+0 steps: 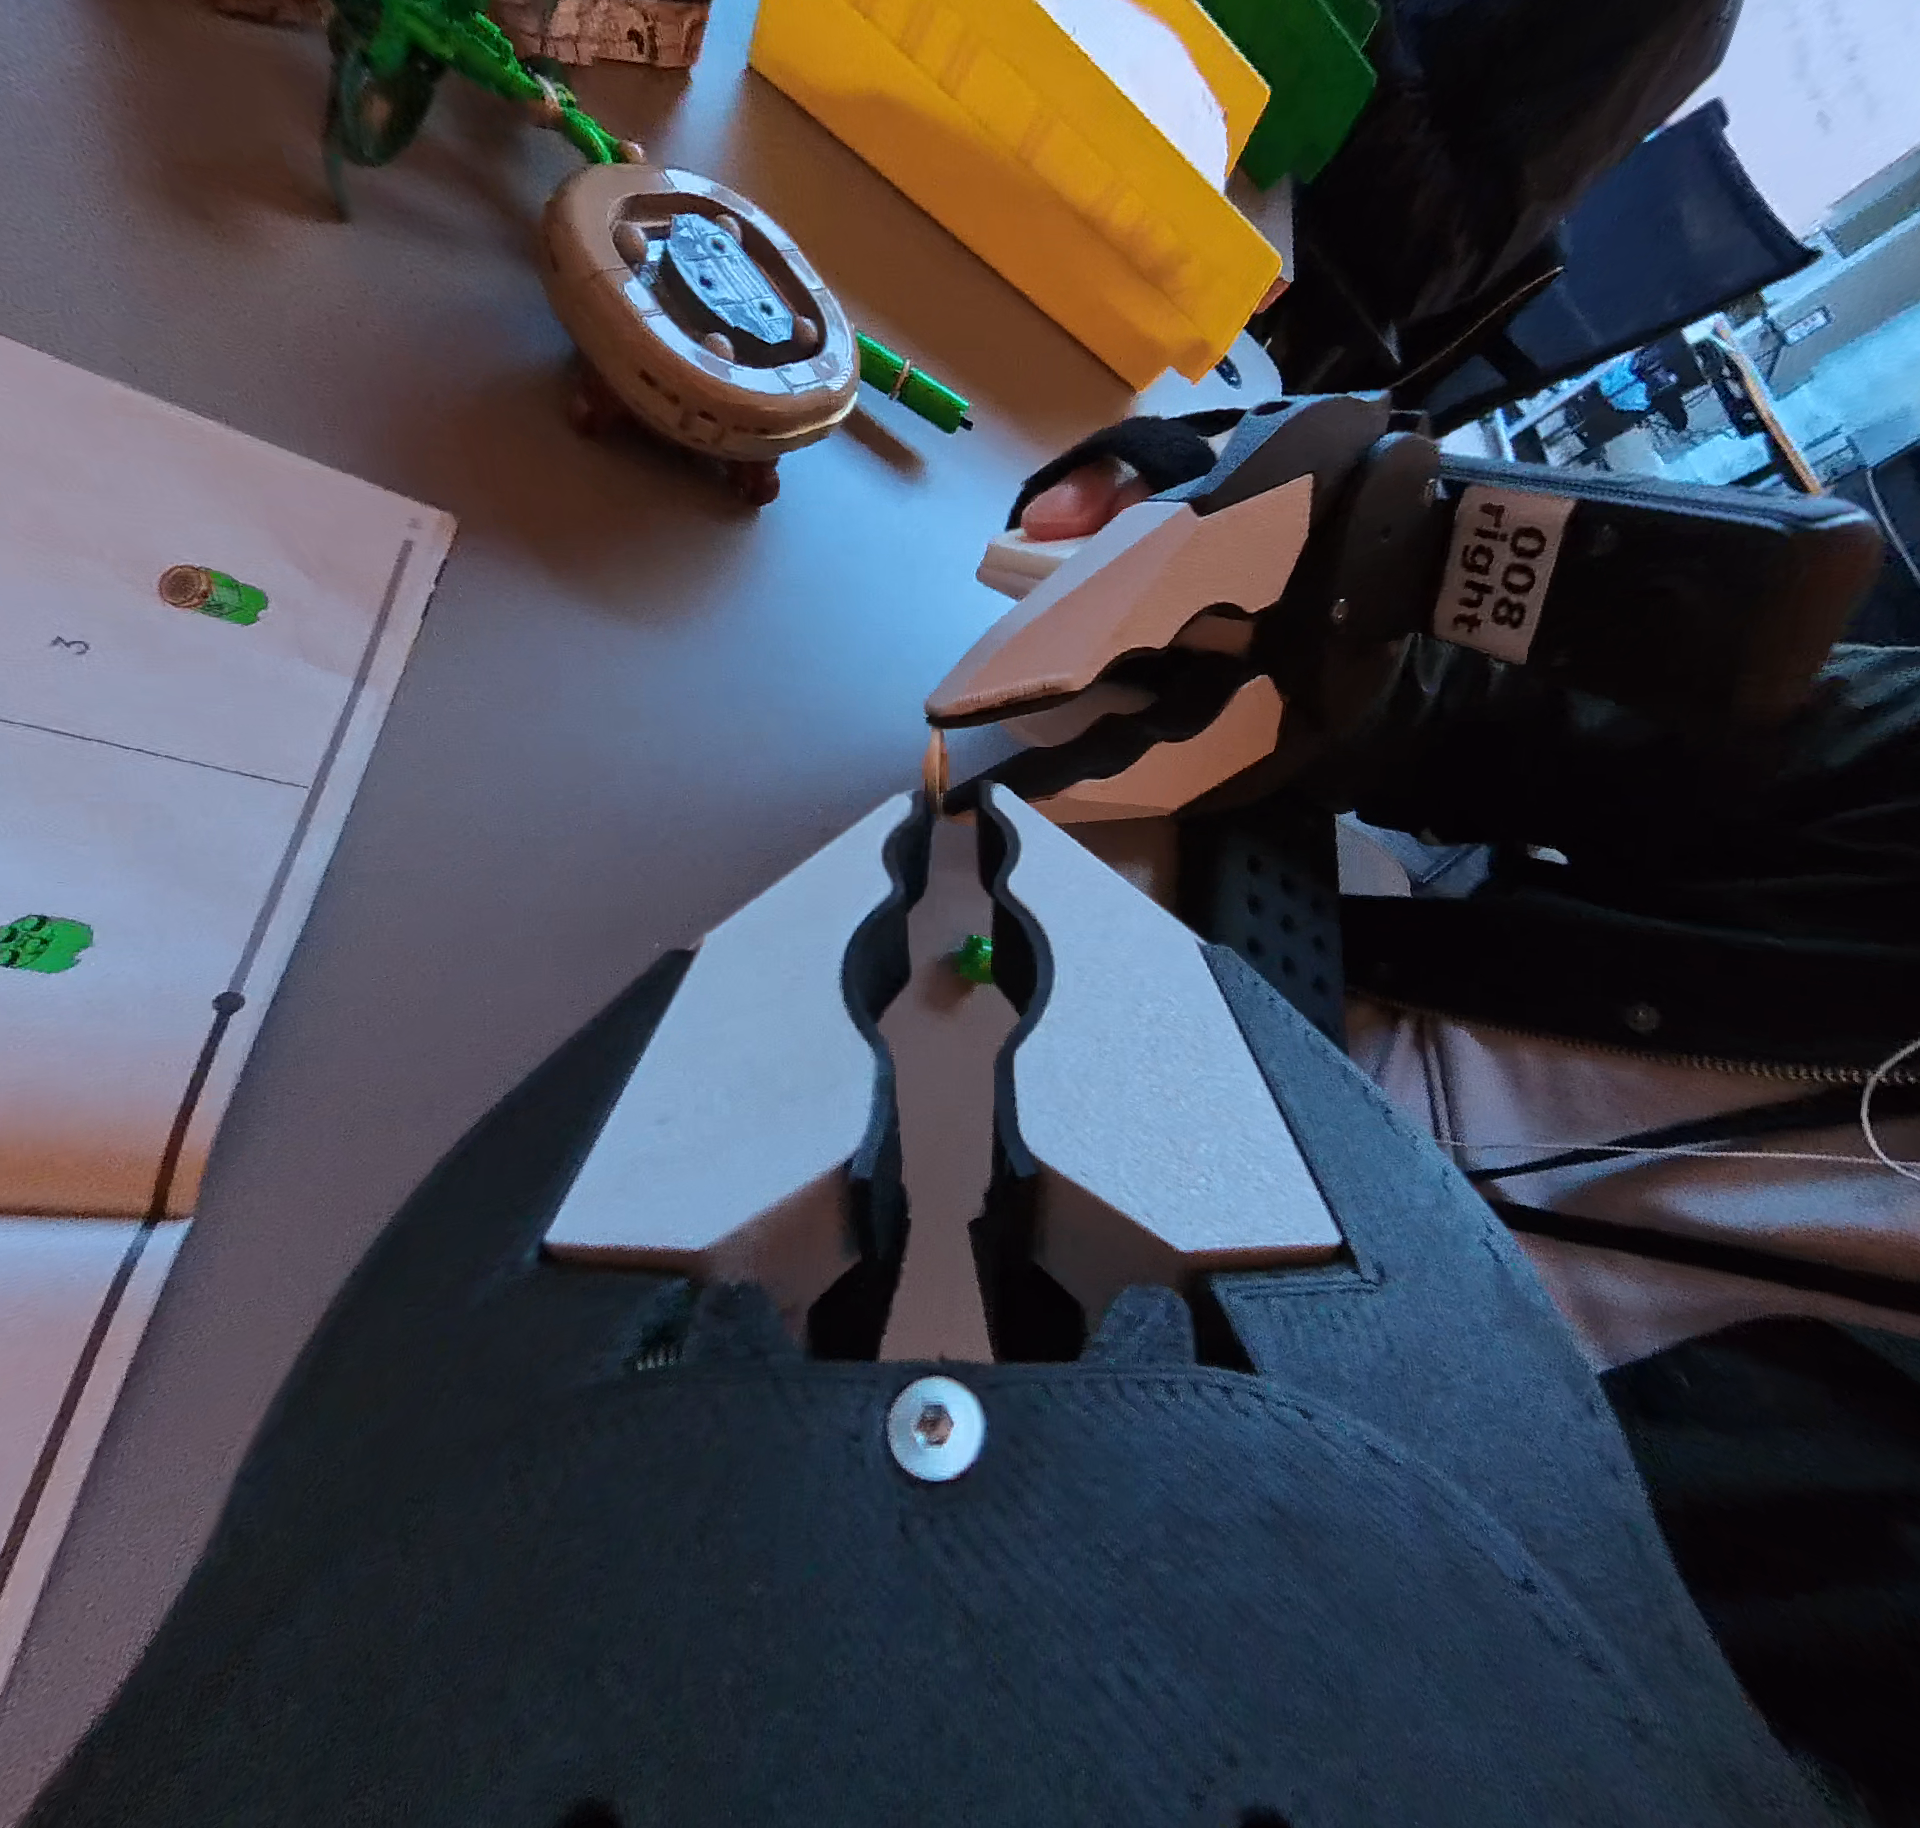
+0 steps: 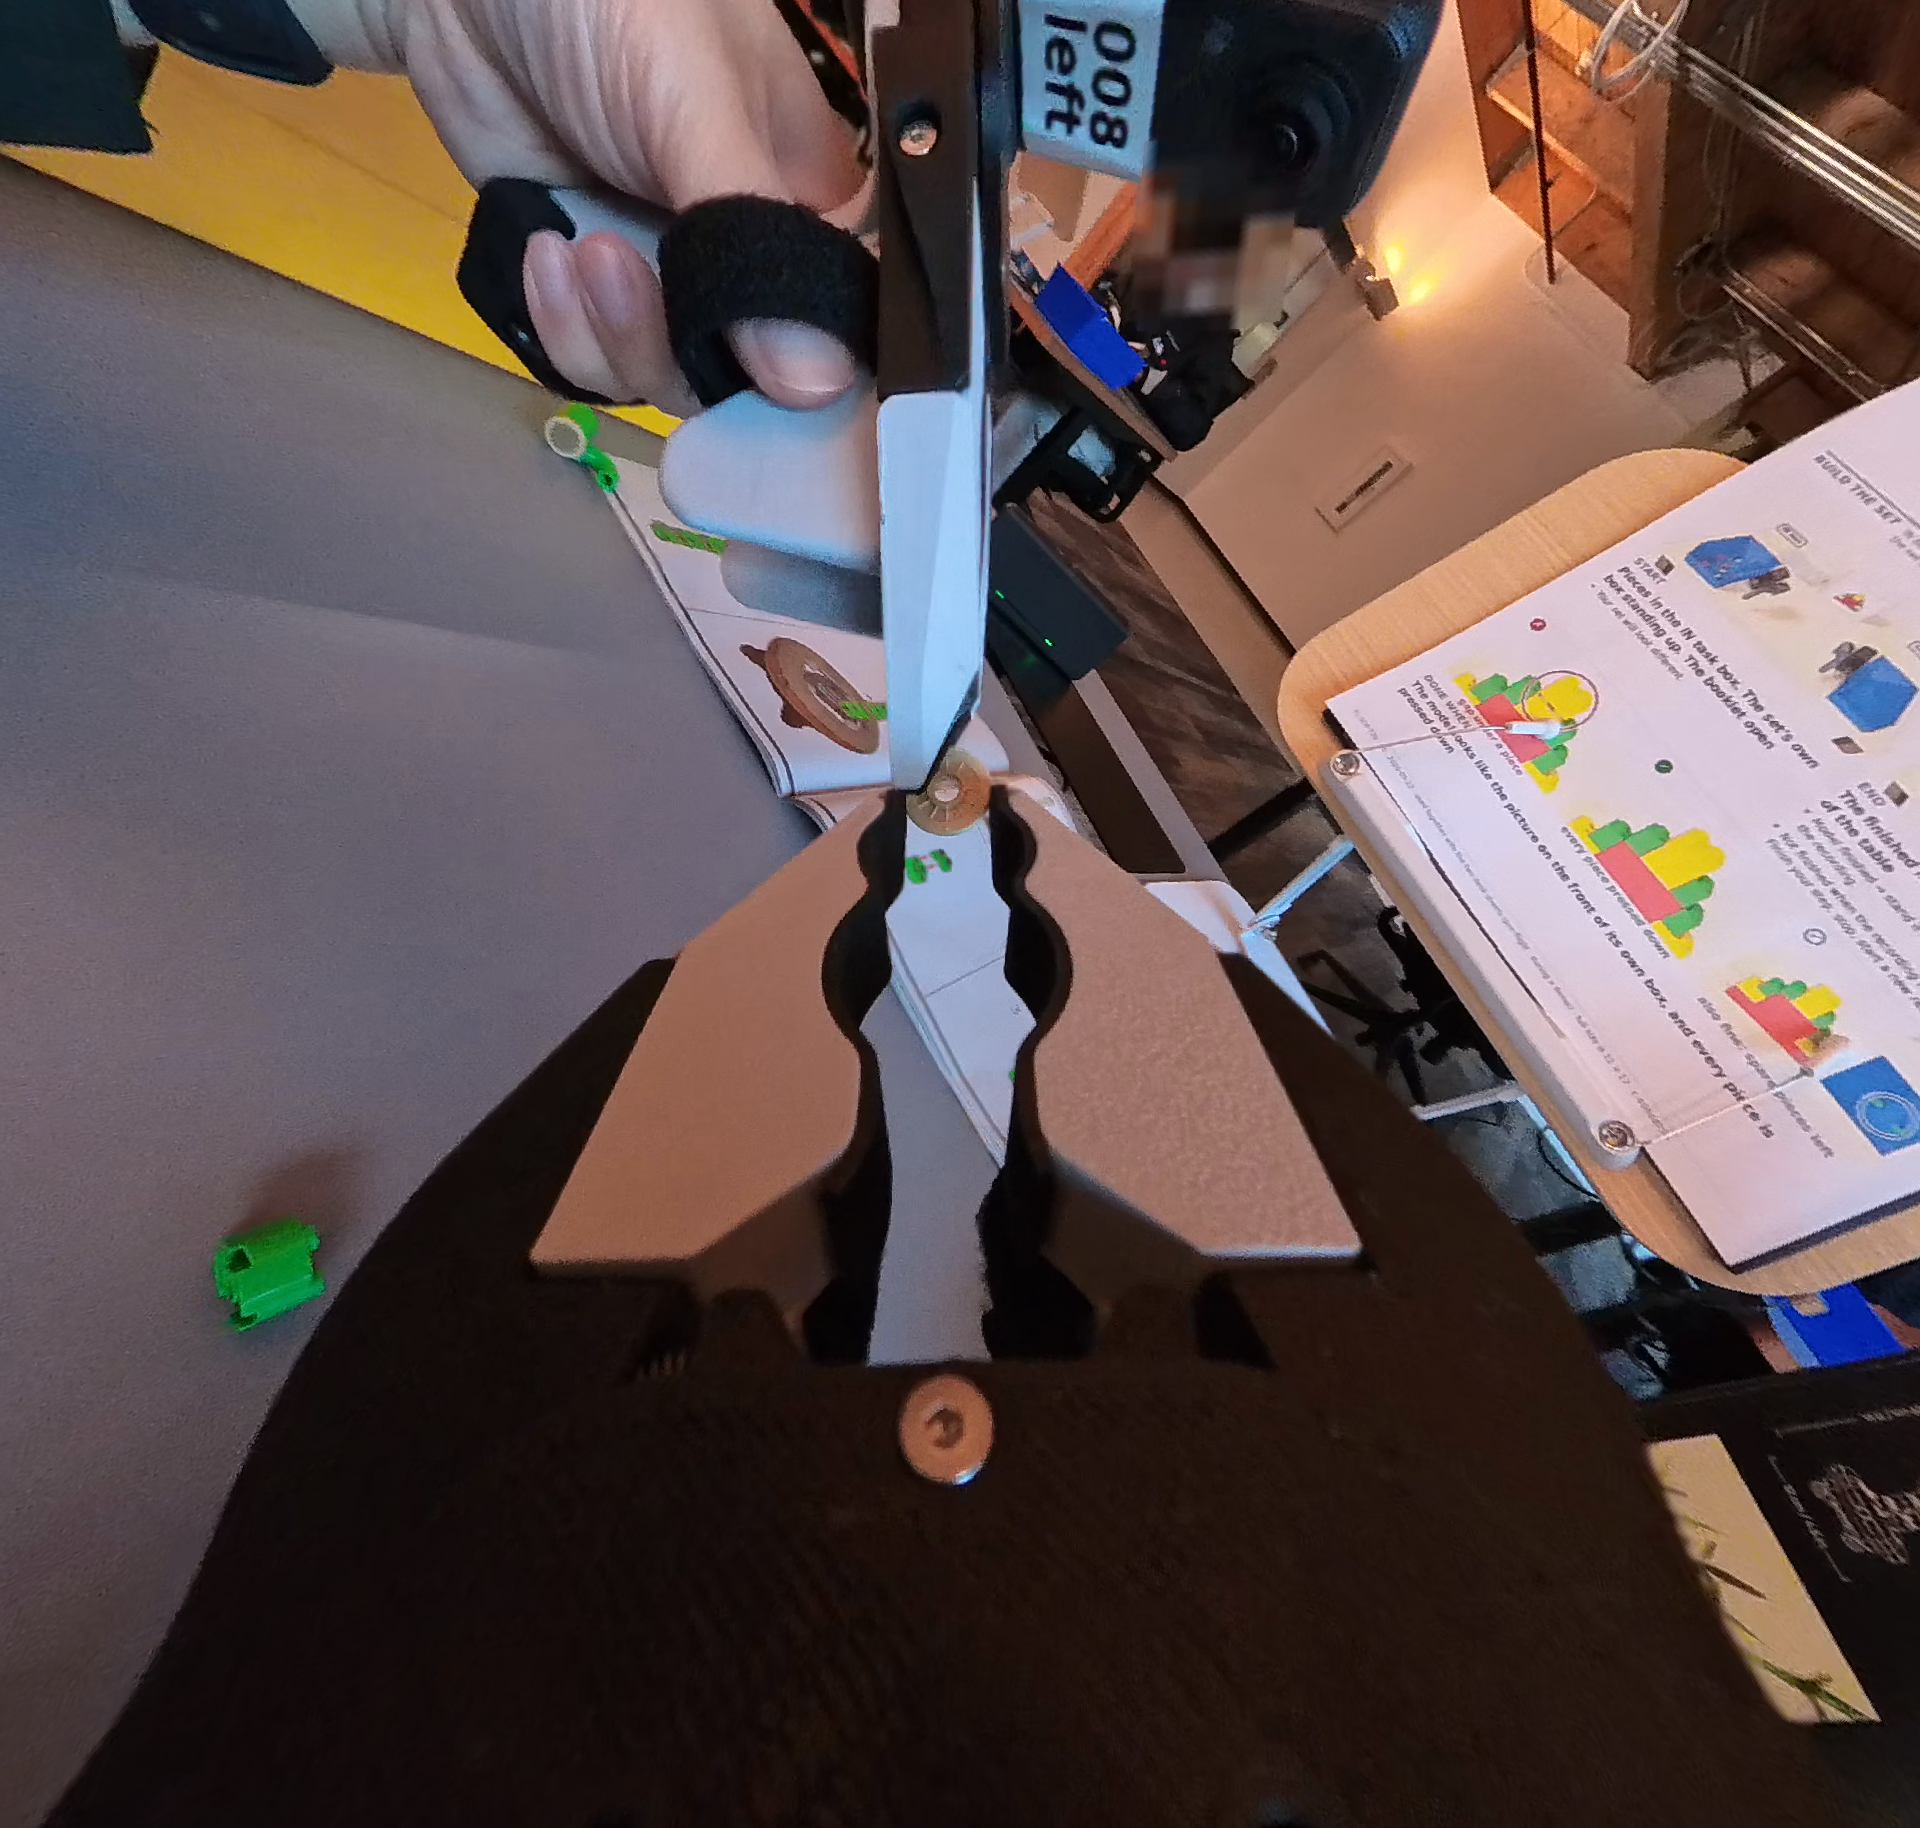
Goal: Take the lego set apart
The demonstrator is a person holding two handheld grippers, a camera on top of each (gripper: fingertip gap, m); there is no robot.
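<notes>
A small tan round lego disc (image 2: 948, 791) is held in the air between the two grippers, which meet tip to tip. My right gripper (image 2: 945, 812) is shut on it across its rim. My left gripper (image 1: 951, 804) pinches the disc's edge (image 1: 935, 776), with its jaws almost together. The tan oval lego base (image 1: 696, 308) stands on the grey table (image 1: 623, 687) with green stems (image 1: 457, 43) behind it. A loose green piece (image 2: 268, 1271) lies on the table below the grippers and also shows in the left wrist view (image 1: 974, 959).
A yellow bin (image 1: 997, 116) and a green bin (image 1: 1278, 22) stand at the table's far side. An open building booklet (image 1: 156, 791) lies on the left. A small green and tan piece (image 2: 580, 438) lies by the booklet. An instruction sheet on a wooden stand (image 2: 1662, 843) is off the table. The loose green piece (image 2: 268, 1271) is about 15 centimeters from both grippers' fingertips.
</notes>
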